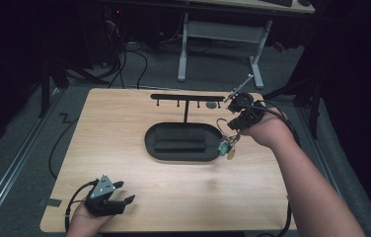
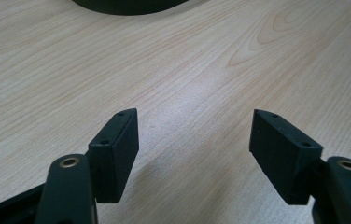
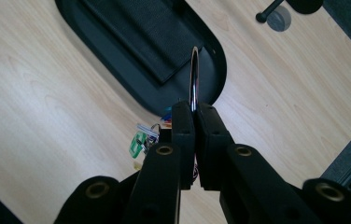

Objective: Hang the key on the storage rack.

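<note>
Right claw (image 3: 195, 126) clenched on a metal key ring (image 3: 194, 79), its bunch of keys and tags (image 1: 227, 144) hanging just off the right end of the black oval stand base (image 1: 181, 143); no lettering readable on the tags. Hook rack (image 1: 186, 97) rises behind. Left claw (image 2: 194, 154) released, jaws wide apart over bare worktop (image 2: 187, 70) at the near left.
</note>
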The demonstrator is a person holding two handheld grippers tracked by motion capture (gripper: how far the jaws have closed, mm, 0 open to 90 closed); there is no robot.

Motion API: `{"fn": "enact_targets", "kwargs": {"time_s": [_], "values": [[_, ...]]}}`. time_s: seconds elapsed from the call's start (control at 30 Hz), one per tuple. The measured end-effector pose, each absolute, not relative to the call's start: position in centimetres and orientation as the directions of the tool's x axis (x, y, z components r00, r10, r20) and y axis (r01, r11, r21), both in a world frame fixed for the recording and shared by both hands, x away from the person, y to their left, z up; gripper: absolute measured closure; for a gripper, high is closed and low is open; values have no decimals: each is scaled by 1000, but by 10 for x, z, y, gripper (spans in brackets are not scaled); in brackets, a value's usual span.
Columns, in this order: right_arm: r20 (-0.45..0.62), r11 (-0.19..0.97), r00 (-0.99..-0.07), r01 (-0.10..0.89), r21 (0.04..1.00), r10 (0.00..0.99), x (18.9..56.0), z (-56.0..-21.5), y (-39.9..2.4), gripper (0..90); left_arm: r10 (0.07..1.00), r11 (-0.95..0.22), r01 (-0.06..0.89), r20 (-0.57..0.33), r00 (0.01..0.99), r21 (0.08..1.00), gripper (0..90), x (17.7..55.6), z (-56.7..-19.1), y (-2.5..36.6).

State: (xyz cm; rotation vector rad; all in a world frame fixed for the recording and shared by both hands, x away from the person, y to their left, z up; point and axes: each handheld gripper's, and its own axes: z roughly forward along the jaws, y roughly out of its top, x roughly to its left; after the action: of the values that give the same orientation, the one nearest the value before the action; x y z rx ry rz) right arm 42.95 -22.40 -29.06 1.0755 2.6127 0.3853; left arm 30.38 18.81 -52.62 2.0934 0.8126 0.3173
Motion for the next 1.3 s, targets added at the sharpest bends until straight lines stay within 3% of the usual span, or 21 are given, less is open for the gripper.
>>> {"fn": "enact_targets", "kwargs": {"time_s": [0.67,1.3], "values": [[-106,597,-612,696,398,784,493,-302,-229,875,651,-429,446,-74,756,785,335,305,-529,190],[-124,610,-613,703,367,781,517,-319,-231,869,649,-431,446,-74,757,784,333,306,-530,190]]}}
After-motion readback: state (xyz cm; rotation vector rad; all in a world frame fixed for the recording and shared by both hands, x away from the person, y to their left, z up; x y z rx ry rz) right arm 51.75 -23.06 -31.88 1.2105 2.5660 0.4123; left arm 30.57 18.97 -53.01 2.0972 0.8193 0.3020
